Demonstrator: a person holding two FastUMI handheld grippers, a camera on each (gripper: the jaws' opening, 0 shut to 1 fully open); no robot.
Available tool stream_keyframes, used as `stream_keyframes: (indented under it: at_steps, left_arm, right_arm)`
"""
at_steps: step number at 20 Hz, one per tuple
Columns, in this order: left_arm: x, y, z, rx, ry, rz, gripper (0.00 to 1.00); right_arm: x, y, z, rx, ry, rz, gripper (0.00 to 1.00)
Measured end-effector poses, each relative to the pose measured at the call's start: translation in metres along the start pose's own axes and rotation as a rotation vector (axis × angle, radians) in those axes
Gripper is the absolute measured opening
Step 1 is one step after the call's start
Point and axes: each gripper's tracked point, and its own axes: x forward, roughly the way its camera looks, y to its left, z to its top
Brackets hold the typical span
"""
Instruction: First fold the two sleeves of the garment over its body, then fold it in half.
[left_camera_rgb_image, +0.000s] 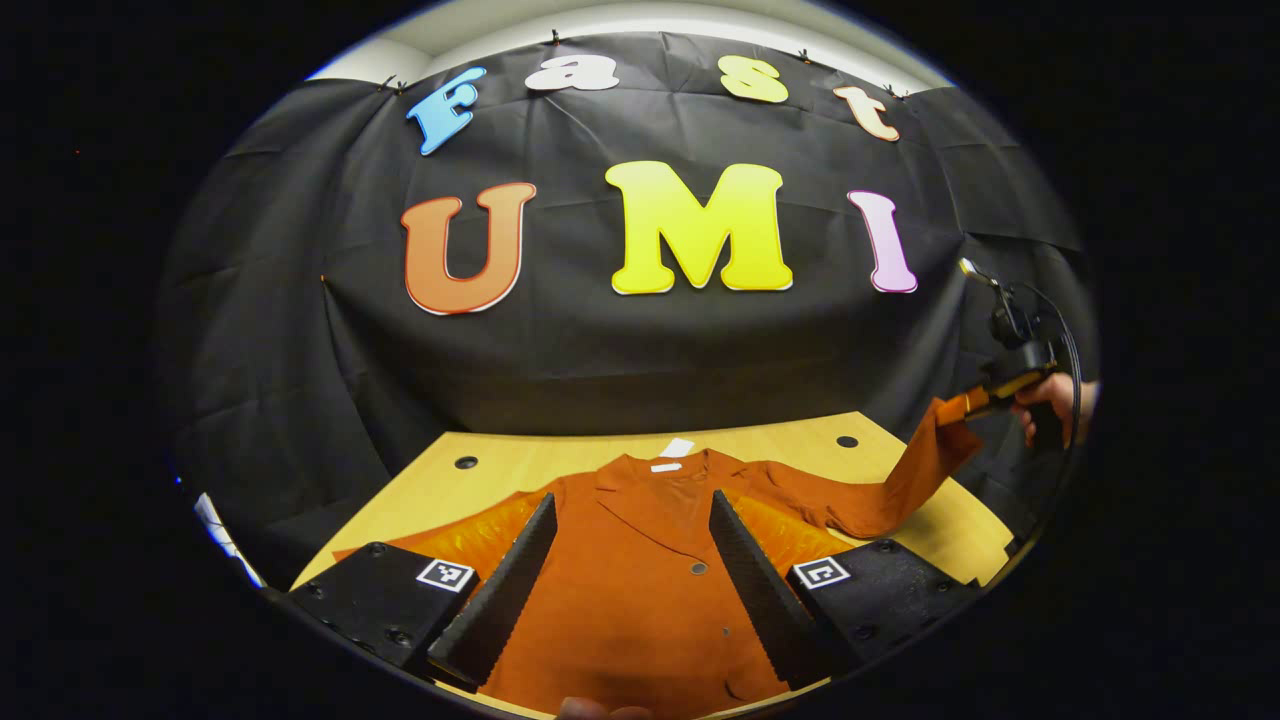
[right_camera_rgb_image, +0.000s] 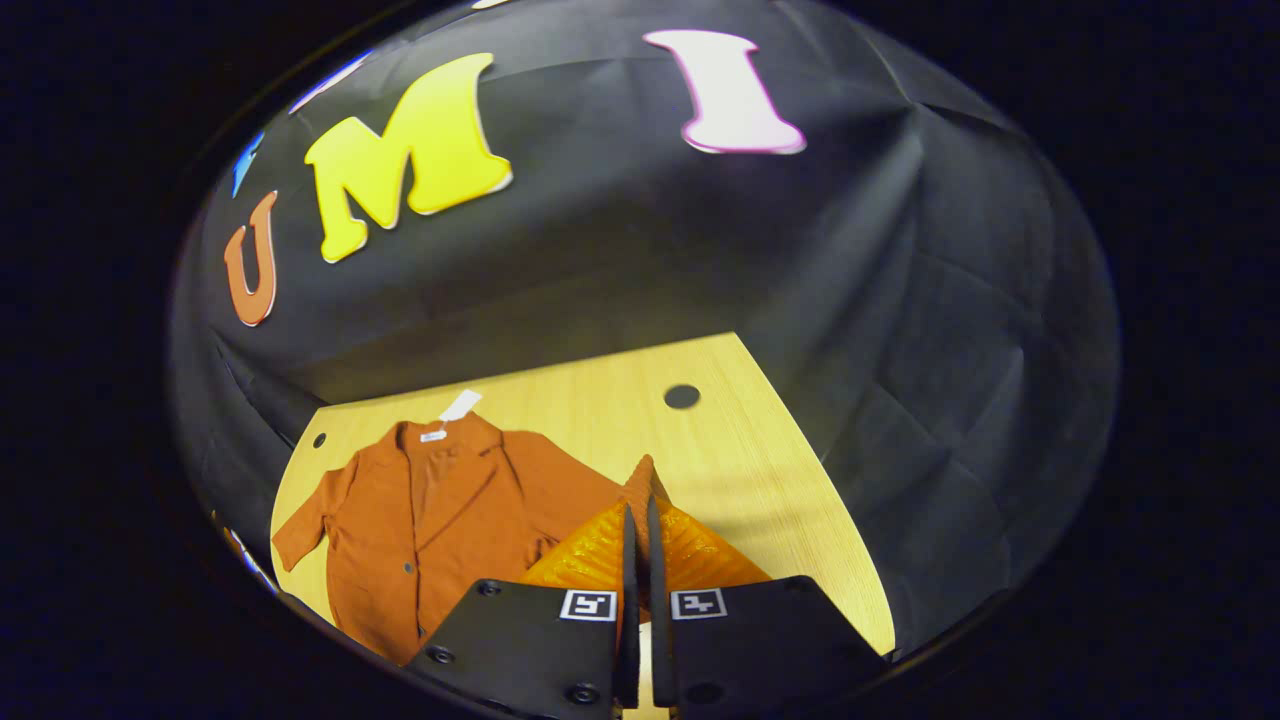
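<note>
A rust-orange jacket (left_camera_rgb_image: 640, 560) lies face up on the wooden table (left_camera_rgb_image: 500, 470), collar toward the wall. My left gripper (left_camera_rgb_image: 633, 497) hovers open over the jacket's body, its fingers spread wide with nothing between them. At the far right, the right gripper (left_camera_rgb_image: 985, 400) and a hand (left_camera_rgb_image: 1045, 395) hold one sleeve (left_camera_rgb_image: 900, 480) lifted off the table. In the right gripper view, my right gripper (right_camera_rgb_image: 640, 508) is shut on that sleeve's end (right_camera_rgb_image: 645, 475). The jacket's body (right_camera_rgb_image: 430, 520) lies to its left, with the other sleeve (right_camera_rgb_image: 300, 535) spread flat.
A white tag (left_camera_rgb_image: 677, 447) sticks out at the collar. The table has round holes (right_camera_rgb_image: 681, 396) near its far corners. Black cloth hangs behind and beside the table. Bare wood (right_camera_rgb_image: 760, 470) lies right of the jacket.
</note>
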Motion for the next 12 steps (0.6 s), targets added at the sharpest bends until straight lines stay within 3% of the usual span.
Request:
stream_keyframes:
  at_steps: [3, 6, 12]
  left_arm:
    - [-0.003, 0.030, 0.004, -0.013, -0.028, 0.034, 0.99]
    - [-0.007, 0.064, 0.003, -0.033, -0.037, 0.080, 0.99]
    - [-0.021, 0.134, 0.002, -0.051, -0.056, 0.176, 1.00]
  right_arm:
    - [0.011, 0.068, 0.031, -0.117, -0.041, 0.043, 0.03]
    - [0.028, 0.148, 0.038, -0.234, -0.038, 0.105, 0.05]
    - [0.074, 0.288, -0.016, -0.409, 0.024, 0.194, 0.05]
